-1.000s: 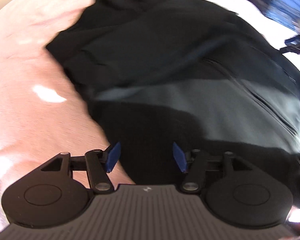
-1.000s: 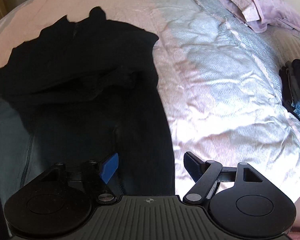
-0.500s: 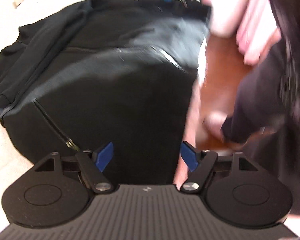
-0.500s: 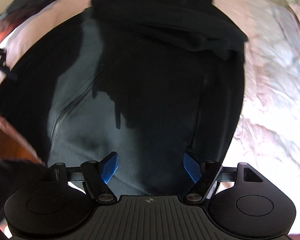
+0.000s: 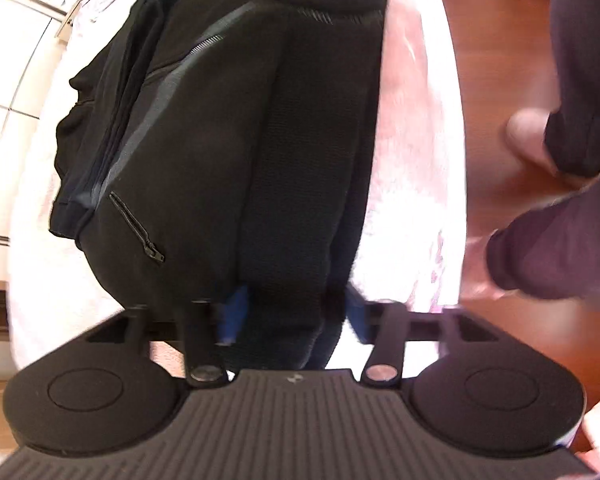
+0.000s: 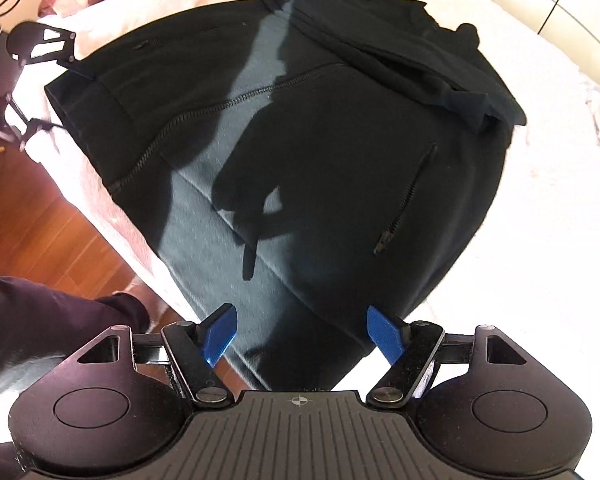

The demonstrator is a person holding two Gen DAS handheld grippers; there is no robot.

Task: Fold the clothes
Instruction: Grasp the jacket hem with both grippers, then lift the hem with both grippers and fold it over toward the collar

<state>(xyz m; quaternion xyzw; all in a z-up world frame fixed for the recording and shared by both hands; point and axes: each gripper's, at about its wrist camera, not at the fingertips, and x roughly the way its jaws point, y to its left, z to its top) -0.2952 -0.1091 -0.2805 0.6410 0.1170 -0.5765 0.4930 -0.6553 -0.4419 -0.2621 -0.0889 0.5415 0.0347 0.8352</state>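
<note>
Pale pink quilted cloth covers the bed (image 6: 540, 208), the biggest thing here, with red-brown wooden floor (image 6: 60, 236) showing past its edge at about eight o'clock in the right wrist view. Spread across the bed lies the black jacket (image 6: 320, 152), zip-fronted, its sleeves already laid across the chest towards one o'clock, a zipped pocket (image 6: 404, 204) at about three o'clock of its middle.

The left hand-held gripper (image 5: 292, 316) sits at the jacket's ribbed hem; its jaws are closing with the thick hem band between them, though blur keeps me from saying the blue pads already bite. In the right wrist view that same tool shows small at ten o'clock, at the hem corner. The right hand-held gripper (image 6: 300, 334) hangs over the other end of the hem with its jaws spread wide and nothing pinched, the cloth just beyond its tips.

I'd judge the step to be taking both hem corners to fold the bottom up over the chest. To do it well, each pinch should catch every layer of the band, right at the corners, so the fold line runs straight and the tucked sleeves stay put.

A small cross-in-circle mark sits on each tool's body; no readable writing or brand anywhere.
</note>
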